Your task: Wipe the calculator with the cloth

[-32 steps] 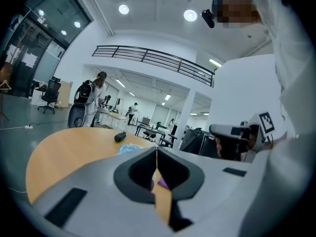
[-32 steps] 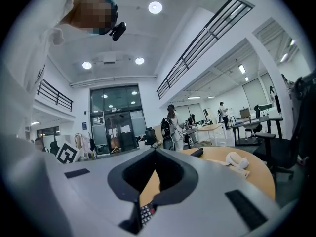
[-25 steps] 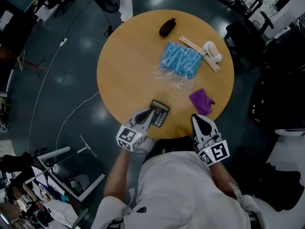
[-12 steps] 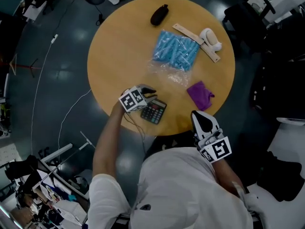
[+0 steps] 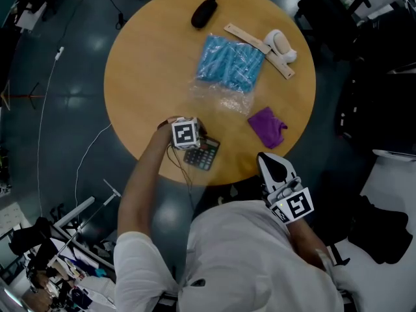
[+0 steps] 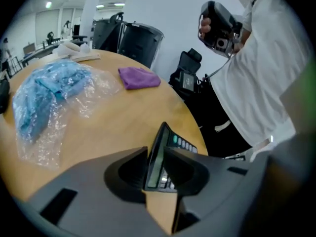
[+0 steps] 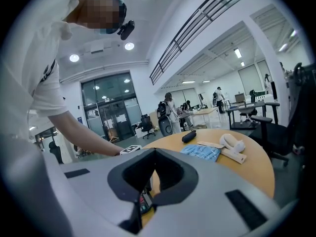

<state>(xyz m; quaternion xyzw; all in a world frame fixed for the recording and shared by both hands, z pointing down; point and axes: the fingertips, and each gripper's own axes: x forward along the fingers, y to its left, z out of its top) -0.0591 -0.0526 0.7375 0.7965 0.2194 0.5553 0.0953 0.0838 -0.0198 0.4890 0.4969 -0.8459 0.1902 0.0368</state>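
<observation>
The dark calculator [image 5: 204, 155] lies near the front edge of the round wooden table [image 5: 143, 77]. My left gripper [image 5: 197, 144] points steeply down on it from above, its marker cube covering the jaws. In the left gripper view the calculator [image 6: 159, 154] stands edge-on between the two jaws of the left gripper [image 6: 156, 154], which are shut on it. The purple cloth [image 5: 266, 126] lies crumpled to the right, untouched, and appears as the purple cloth [image 6: 139, 77] beyond. My right gripper [image 5: 273, 168] hangs shut and empty off the table's edge, by my body; its jaws meet [image 7: 154, 150].
A blue packet in clear plastic [image 5: 227, 64] lies mid-table. Behind it are a black case [image 5: 203, 12] and a wooden strip with a white object [image 5: 281, 45]. Office chairs [image 5: 325, 5] and cables stand on the dark floor around the table.
My left gripper has swung from the table's near edge to over the calculator and tipped downward, keeping hold of it. The calculator has turned a little. The right gripper has hardly moved.
</observation>
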